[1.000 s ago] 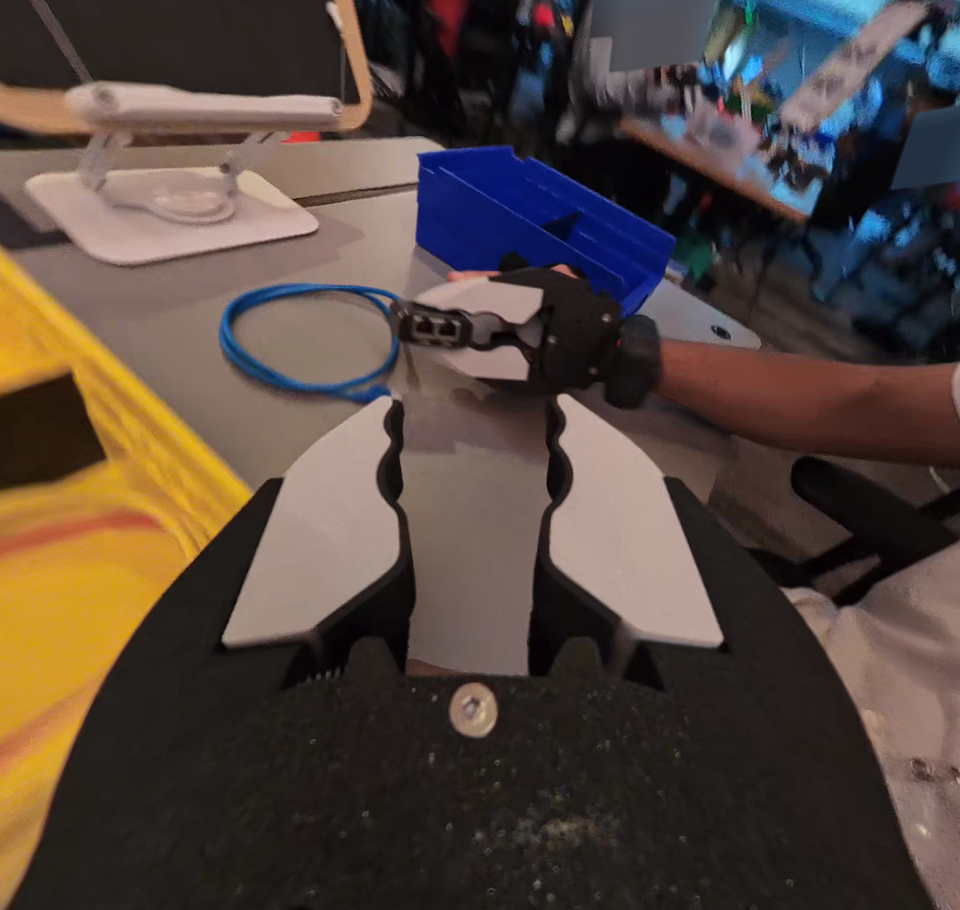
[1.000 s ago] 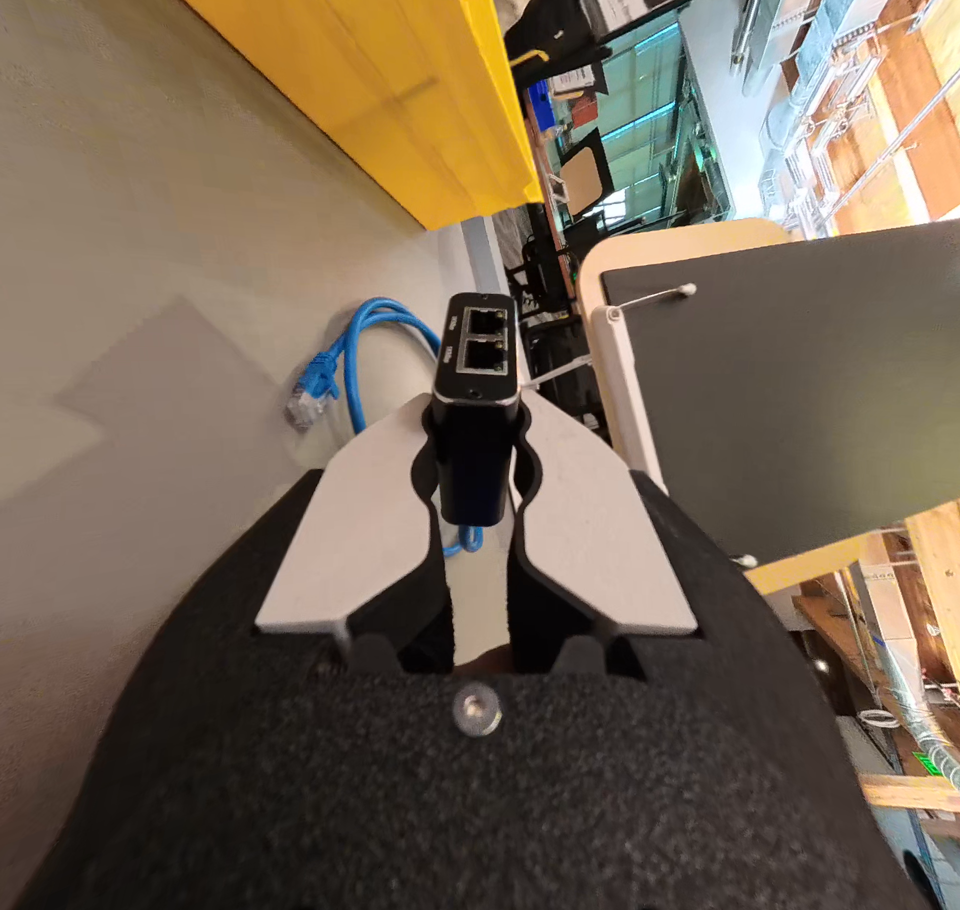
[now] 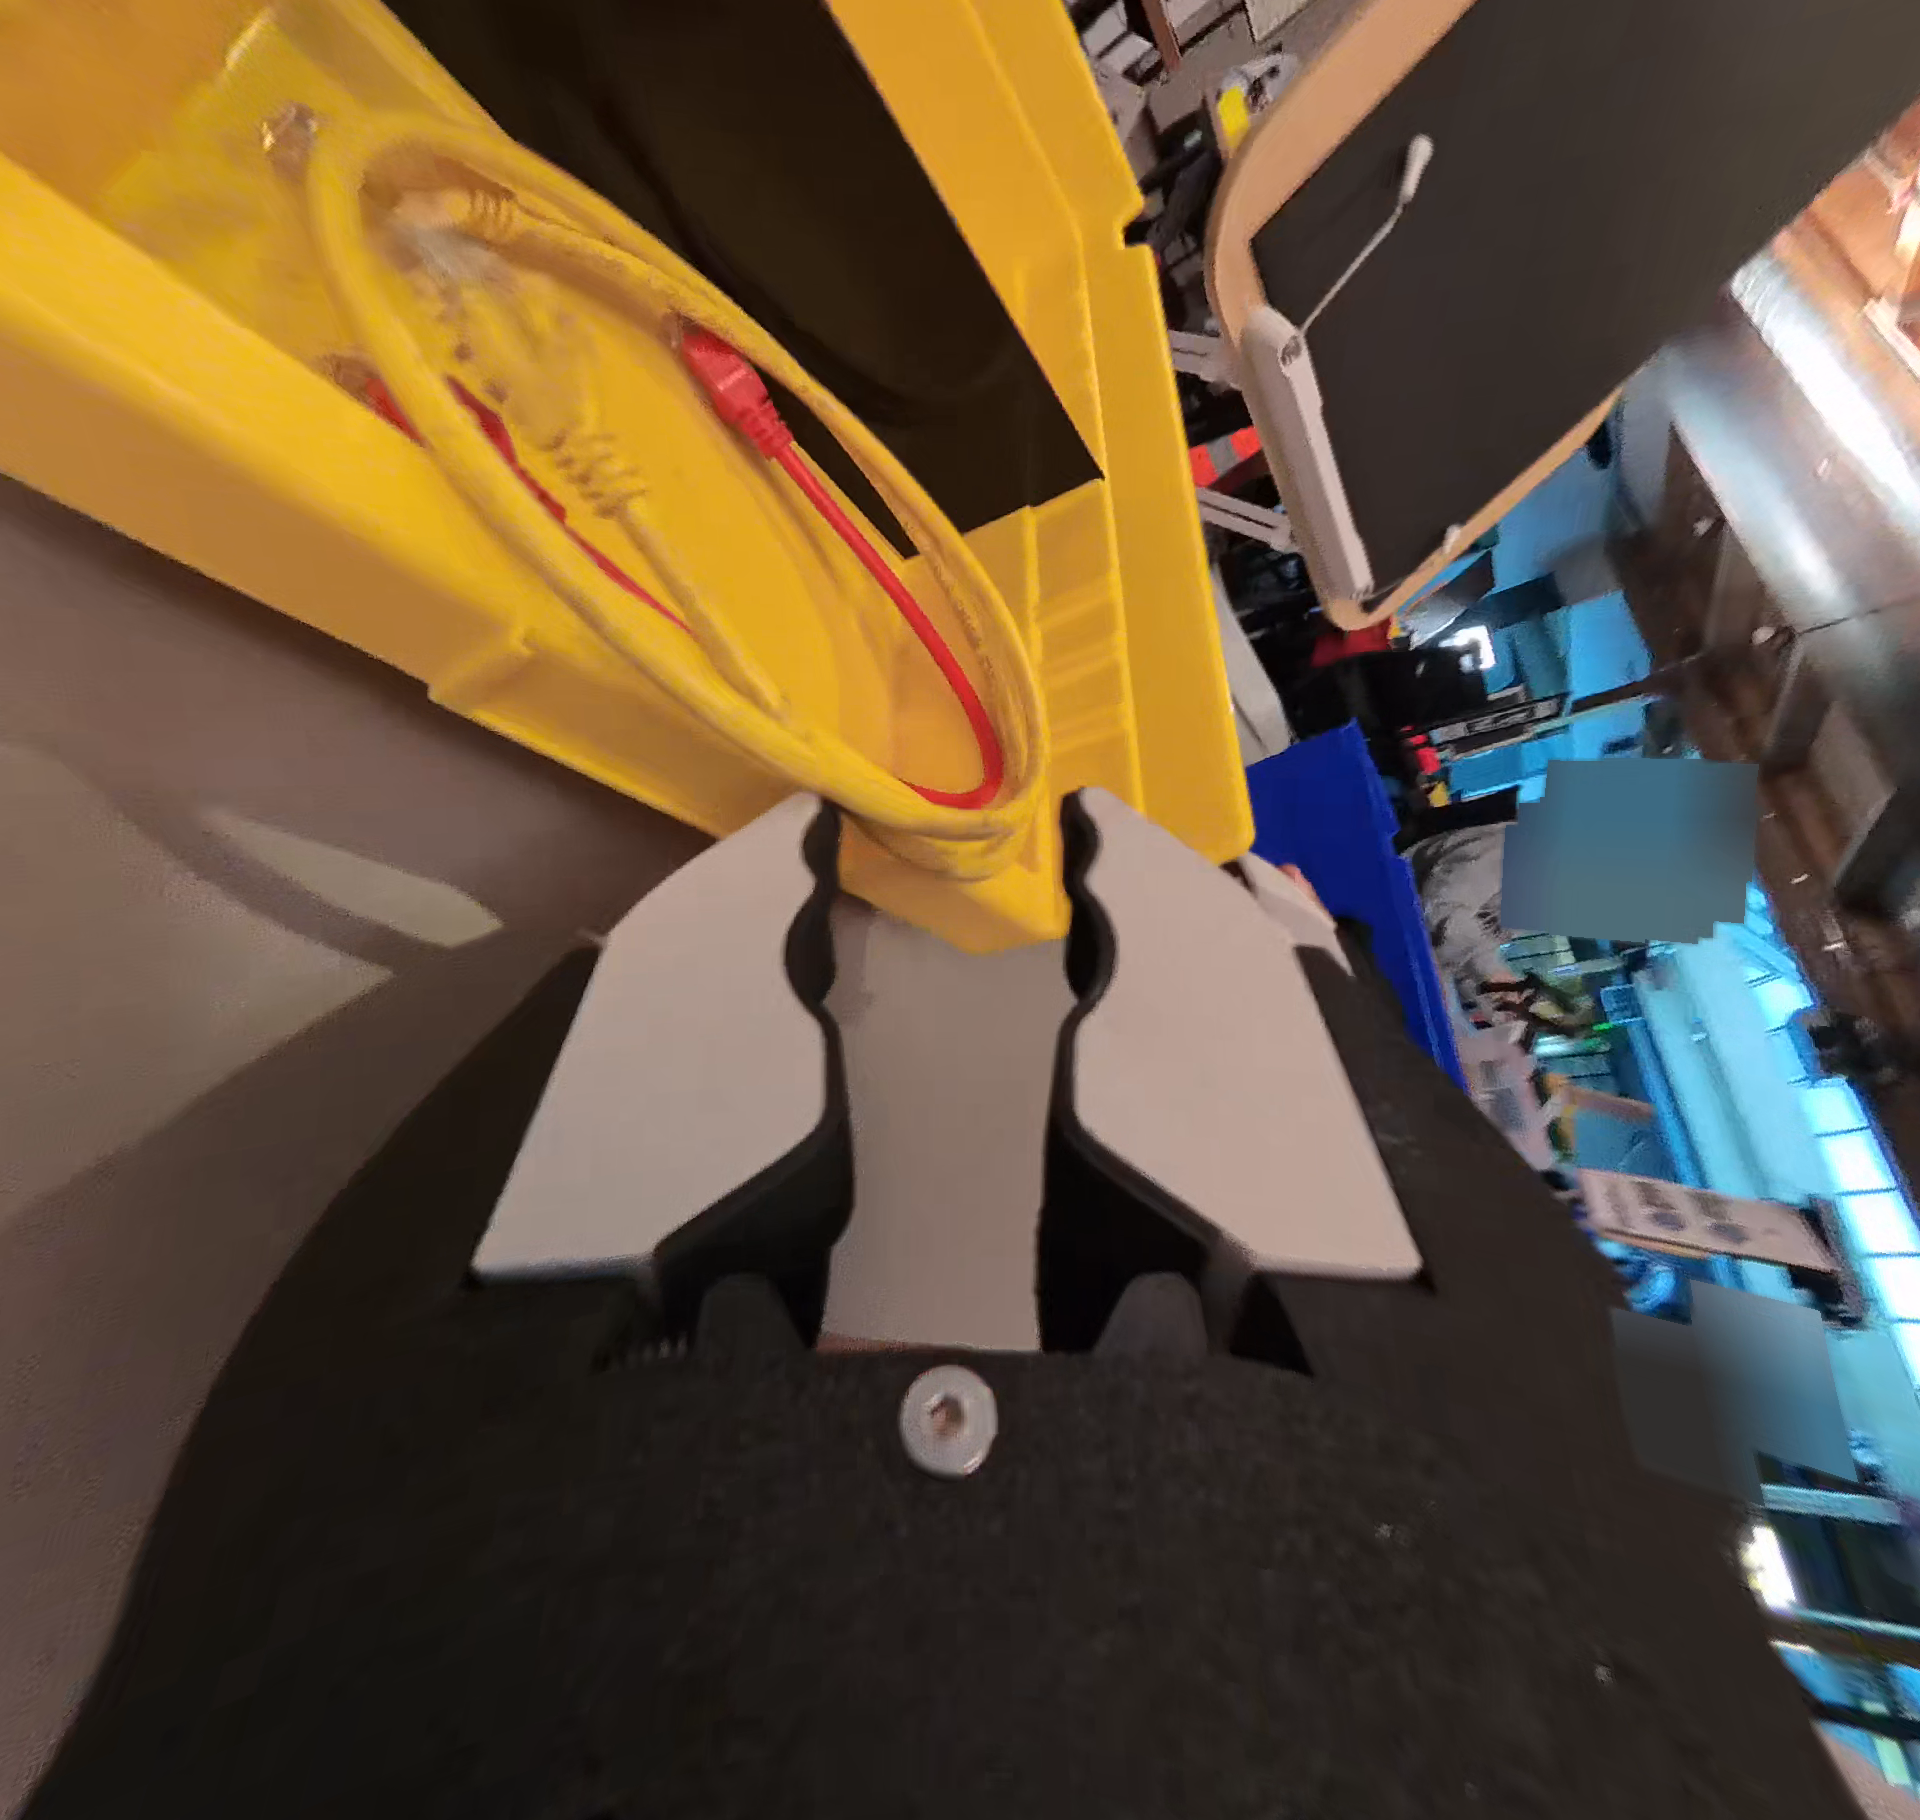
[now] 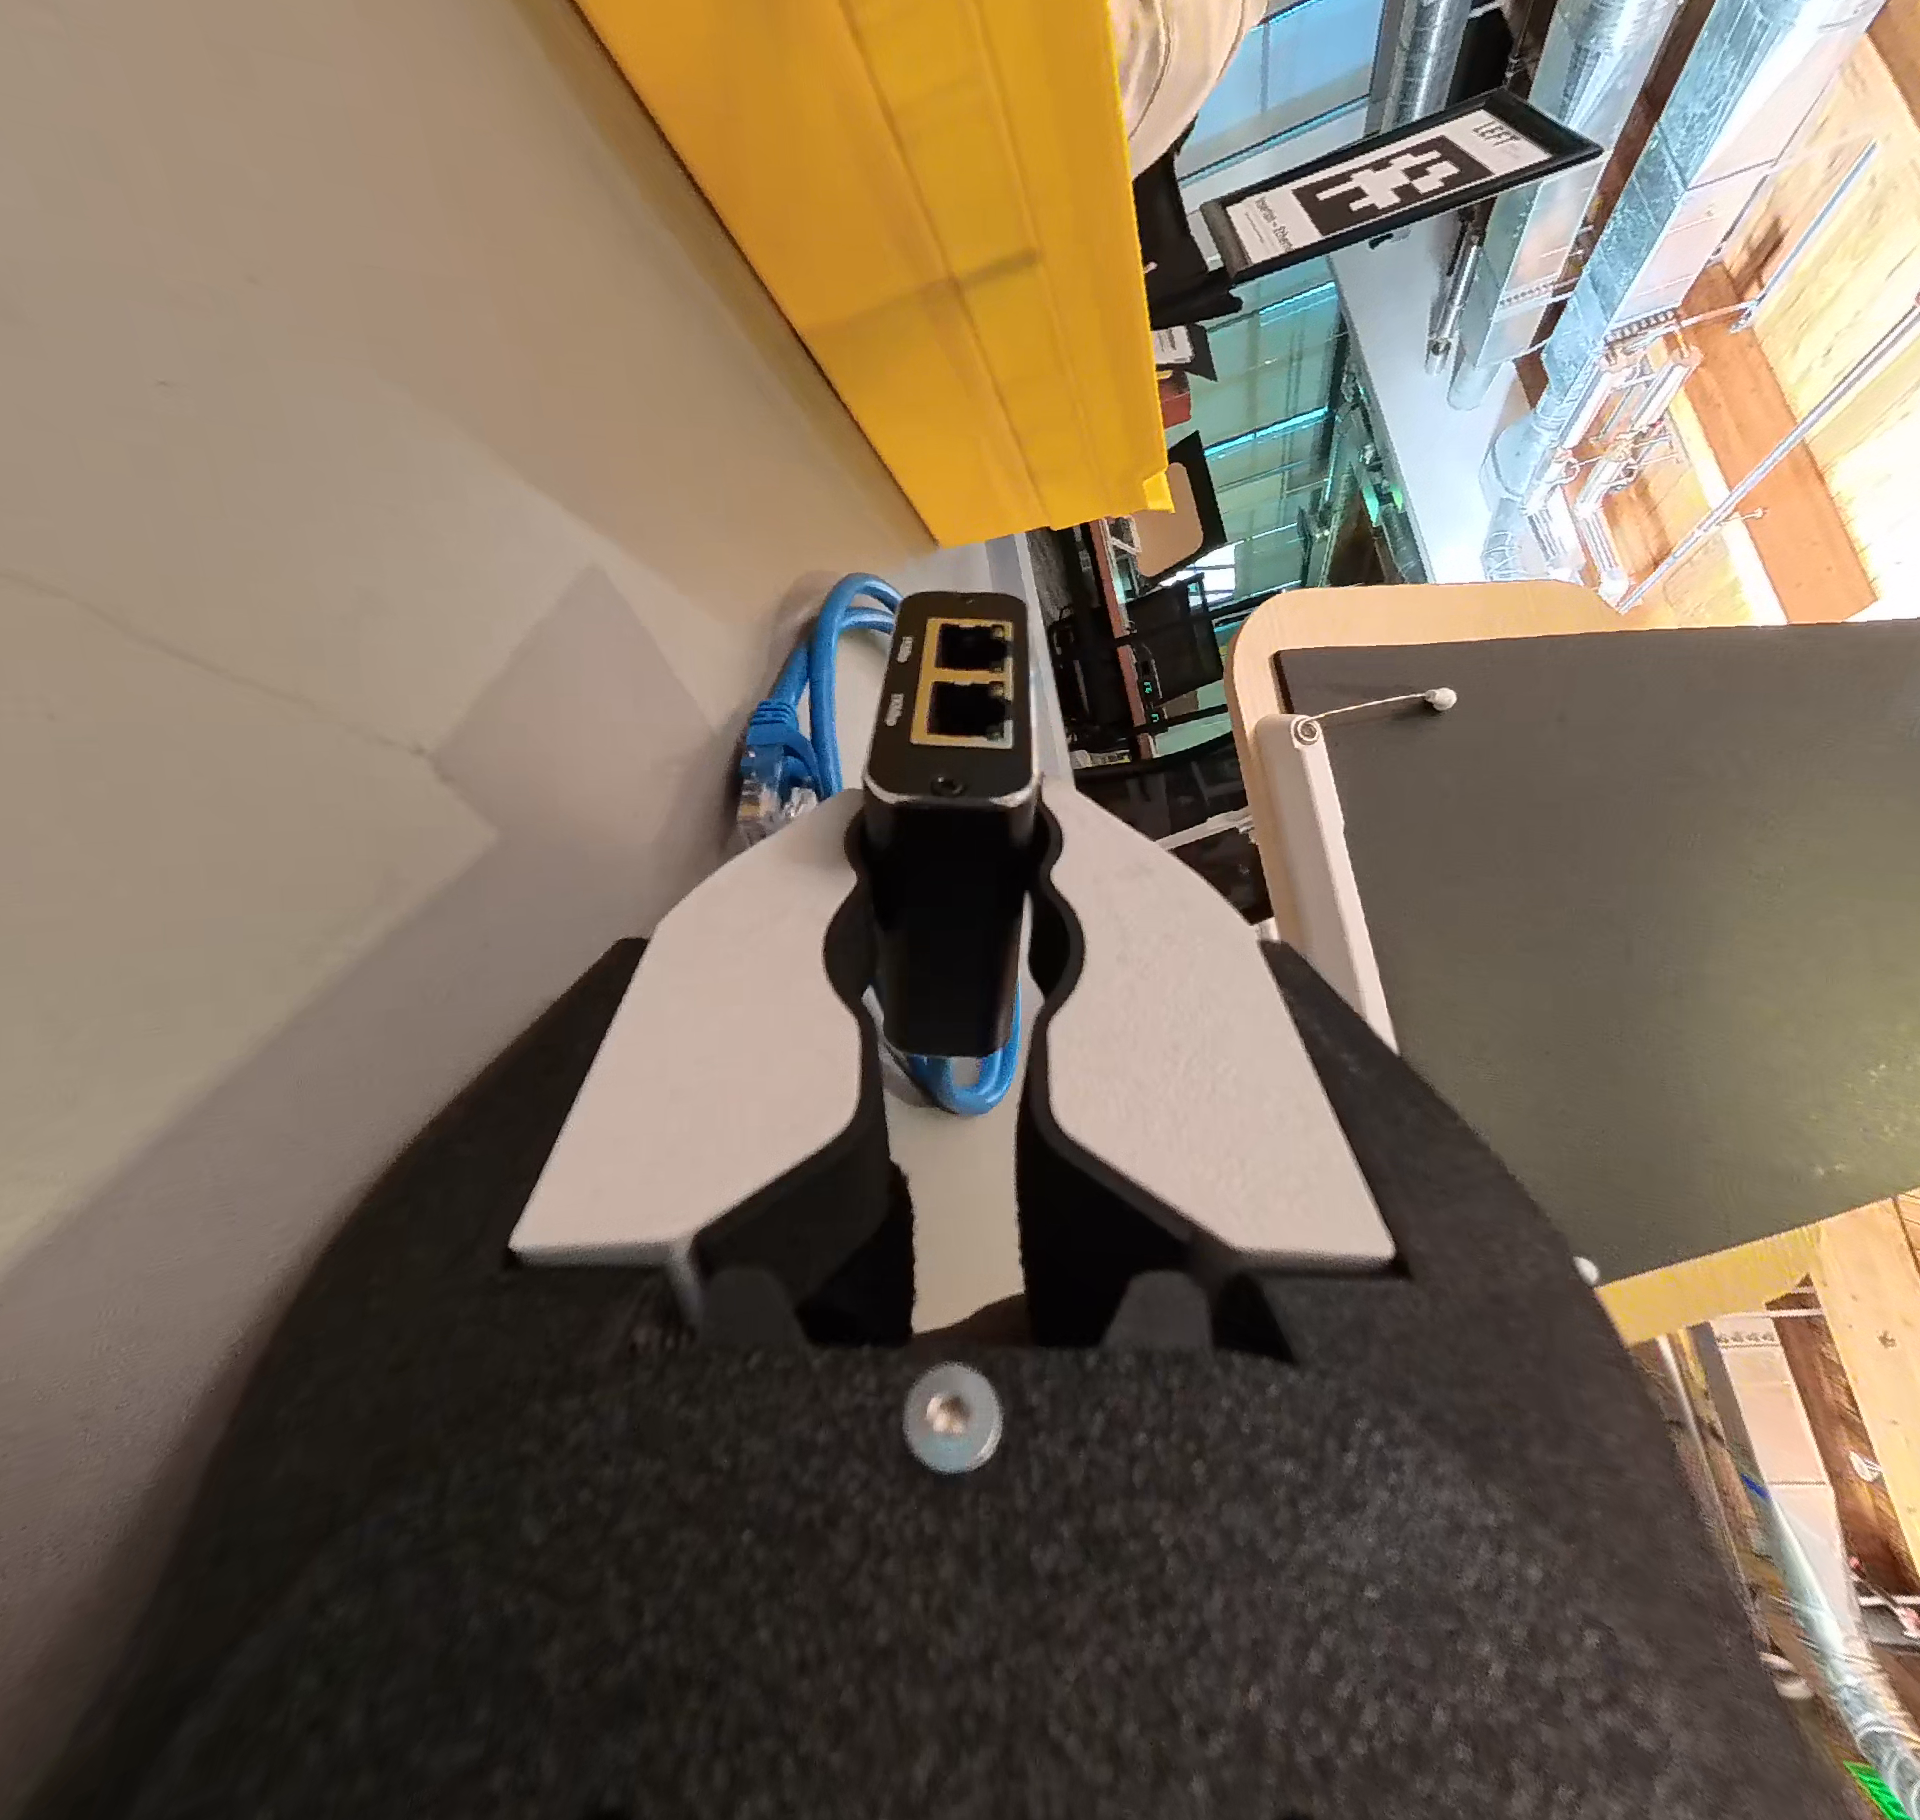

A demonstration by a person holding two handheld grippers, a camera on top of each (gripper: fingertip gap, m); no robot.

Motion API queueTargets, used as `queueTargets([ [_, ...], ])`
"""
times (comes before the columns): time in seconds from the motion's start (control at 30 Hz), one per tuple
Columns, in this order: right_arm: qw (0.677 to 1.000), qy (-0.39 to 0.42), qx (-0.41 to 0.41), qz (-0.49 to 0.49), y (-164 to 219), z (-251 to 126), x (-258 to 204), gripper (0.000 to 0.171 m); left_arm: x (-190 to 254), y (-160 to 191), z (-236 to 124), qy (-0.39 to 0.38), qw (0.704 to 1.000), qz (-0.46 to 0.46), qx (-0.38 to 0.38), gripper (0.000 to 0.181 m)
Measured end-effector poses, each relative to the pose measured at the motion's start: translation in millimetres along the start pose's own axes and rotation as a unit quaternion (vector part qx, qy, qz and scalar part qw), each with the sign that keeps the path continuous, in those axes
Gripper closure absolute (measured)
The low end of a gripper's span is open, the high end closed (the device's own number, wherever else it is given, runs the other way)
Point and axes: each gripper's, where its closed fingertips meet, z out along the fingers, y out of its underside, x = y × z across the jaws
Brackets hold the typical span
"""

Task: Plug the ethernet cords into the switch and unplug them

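My right gripper (image 4: 951, 820) is shut on the small black switch (image 4: 951, 731), whose two empty ports face away from the camera. A coiled blue ethernet cord (image 4: 800, 721) lies on the table just beyond it, its plug loose. My left gripper (image 3: 945, 814) is open and empty at the corner of a yellow bin (image 3: 1101, 523). Inside the bin lie coiled yellow ethernet cords (image 3: 582, 316) and a red ethernet cord (image 3: 894, 607); the yellow loop hangs right between my fingertips.
A grey table (image 4: 260, 523) carries the yellow bin (image 4: 935, 212). A dark board with a light wooden rim on a white stand (image 4: 1610, 939) is at the right. A blue bin (image 3: 1340, 835) sits behind the yellow one in the left wrist view.
My left gripper has swung away from the table middle and the other gripper to the yellow bin's corner, rolled sideways. My right gripper holds the switch and has moved slightly closer to the blue cord.
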Motion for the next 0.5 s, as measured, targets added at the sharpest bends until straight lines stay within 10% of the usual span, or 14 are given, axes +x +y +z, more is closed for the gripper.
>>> queueTargets([
  [0.23, 1.0, -0.004, -0.002, 0.003, 0.4, -1.0, -0.9, 0.147, -5.4, 3.1, 4.9, 0.026, 0.999, -0.034, 0.0, 0.17],
  [0.5, 1.0, 0.015, -0.008, 0.009, 2.6, -1.9, 6.5, 0.147, 71.3, -25.0, -36.0, 0.117, 0.97, 0.198, 0.073, 0.176],
])
